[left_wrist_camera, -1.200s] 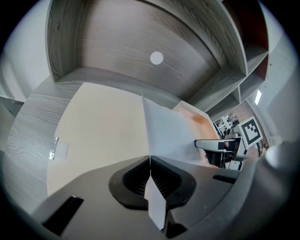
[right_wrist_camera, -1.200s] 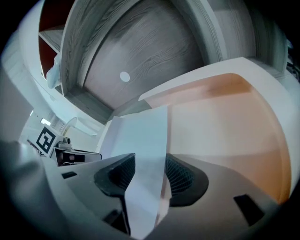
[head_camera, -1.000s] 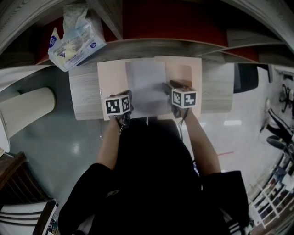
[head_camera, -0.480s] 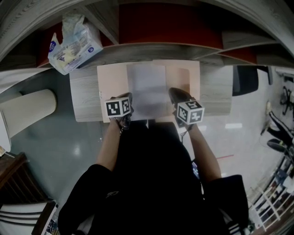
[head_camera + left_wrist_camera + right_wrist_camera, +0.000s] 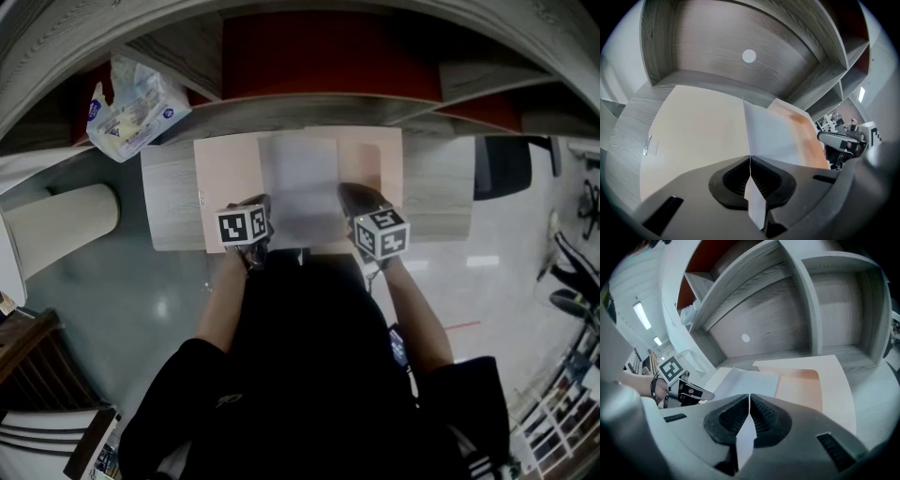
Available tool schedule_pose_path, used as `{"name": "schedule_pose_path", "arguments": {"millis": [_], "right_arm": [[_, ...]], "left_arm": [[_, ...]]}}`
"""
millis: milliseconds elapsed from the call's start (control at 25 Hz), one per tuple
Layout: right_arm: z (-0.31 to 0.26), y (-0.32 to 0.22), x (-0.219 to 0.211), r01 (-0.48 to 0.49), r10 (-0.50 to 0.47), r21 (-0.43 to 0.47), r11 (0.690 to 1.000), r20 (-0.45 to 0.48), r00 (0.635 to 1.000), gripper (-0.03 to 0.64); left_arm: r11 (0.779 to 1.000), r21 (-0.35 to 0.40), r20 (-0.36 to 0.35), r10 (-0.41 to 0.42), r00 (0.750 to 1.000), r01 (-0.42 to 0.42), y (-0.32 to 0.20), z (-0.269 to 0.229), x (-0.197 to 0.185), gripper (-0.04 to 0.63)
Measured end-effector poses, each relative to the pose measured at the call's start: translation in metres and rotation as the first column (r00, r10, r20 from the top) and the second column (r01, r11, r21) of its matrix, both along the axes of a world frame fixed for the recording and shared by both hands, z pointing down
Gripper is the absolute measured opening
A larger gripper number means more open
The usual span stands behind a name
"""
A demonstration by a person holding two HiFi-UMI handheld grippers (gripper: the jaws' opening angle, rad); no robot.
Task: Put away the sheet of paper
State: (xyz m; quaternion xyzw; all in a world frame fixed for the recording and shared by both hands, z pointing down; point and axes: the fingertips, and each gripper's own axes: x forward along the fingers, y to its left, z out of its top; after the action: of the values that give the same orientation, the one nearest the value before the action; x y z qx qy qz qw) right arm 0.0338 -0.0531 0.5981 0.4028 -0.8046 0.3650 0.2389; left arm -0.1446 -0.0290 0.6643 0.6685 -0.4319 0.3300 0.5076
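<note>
Jaws, right's just-closed, on sheet (image 5: pixel 298 178) edge

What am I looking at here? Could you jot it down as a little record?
Setting: wooden desk under shelves
Folder: peach, open on desk
Sheet of paper: white, over the folder's middle
Left gripper: jaws shut on the sheet's near left corner
Right gripper: jaws just closed on the sheet's near right corner
Also: plastic packet on shelves, upper left

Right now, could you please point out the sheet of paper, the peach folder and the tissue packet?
sheet of paper (image 5: pixel 298 178): head view, its middle.
peach folder (image 5: pixel 225 173): head view, bare left flap.
tissue packet (image 5: pixel 131 101): head view, its middle.
</note>
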Motion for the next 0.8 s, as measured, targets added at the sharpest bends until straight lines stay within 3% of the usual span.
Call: {"name": "schedule_pose_path", "arguments": {"millis": [800], "right_arm": [[-0.007, 0.0, -0.01, 0.197, -0.2, 0.041, 0.979, 0.058, 0.978, 0.025]], "left_arm": [[0.992, 0.051, 0.056, -0.117, 0.992, 0.114, 0.001, -0.009, 0.019, 0.048]]}}
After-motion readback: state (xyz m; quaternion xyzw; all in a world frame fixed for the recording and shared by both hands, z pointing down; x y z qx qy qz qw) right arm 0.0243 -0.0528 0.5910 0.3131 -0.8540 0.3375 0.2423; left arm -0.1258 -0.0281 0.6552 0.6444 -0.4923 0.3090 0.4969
